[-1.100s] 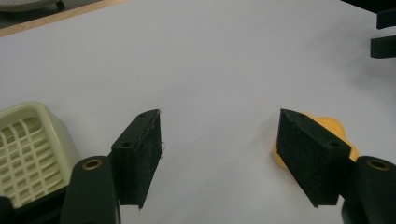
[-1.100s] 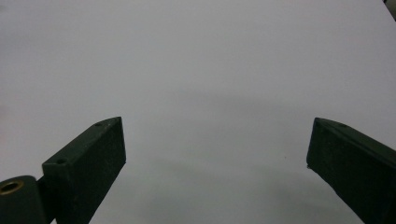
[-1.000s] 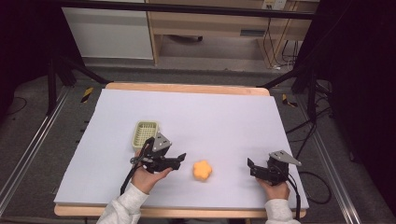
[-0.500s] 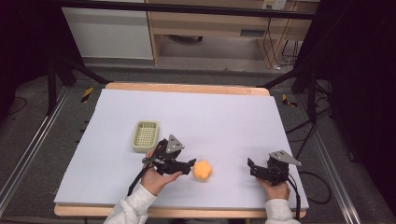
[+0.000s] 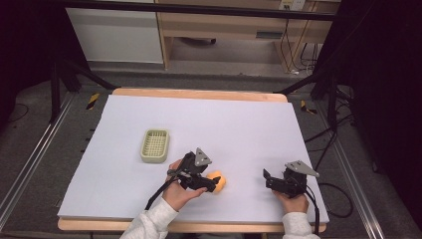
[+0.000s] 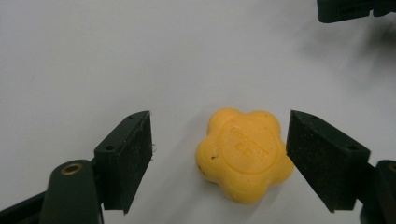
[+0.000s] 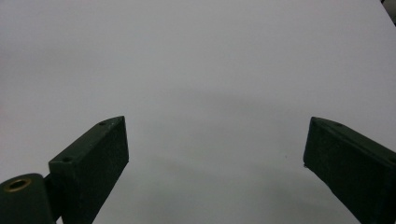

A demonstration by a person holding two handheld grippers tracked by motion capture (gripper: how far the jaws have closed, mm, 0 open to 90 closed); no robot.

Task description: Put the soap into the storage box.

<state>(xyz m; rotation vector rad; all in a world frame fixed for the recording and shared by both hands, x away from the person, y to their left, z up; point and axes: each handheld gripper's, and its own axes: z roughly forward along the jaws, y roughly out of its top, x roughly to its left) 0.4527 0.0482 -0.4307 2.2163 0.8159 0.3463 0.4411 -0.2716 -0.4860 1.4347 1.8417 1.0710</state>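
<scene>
Yellow soap [image 6: 243, 154] lies between left tool's [image 6: 219, 158] open jaws.

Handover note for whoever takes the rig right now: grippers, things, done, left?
Left gripper: open, jaws have just been opening, set either side of the yellow soap. Its right jaw looks very close to or touching the soap; the left one stands clear. No grip yet.
Right gripper: open, nothing between the jaws, resting on the sheet at the near right.
Soap: flat on the white sheet, near the front middle.
Green tray: empty, to the left and farther back.
Done: left gripper brought up to the soap.
Left: close on the soap and lift; it probably goes in the tray.
</scene>
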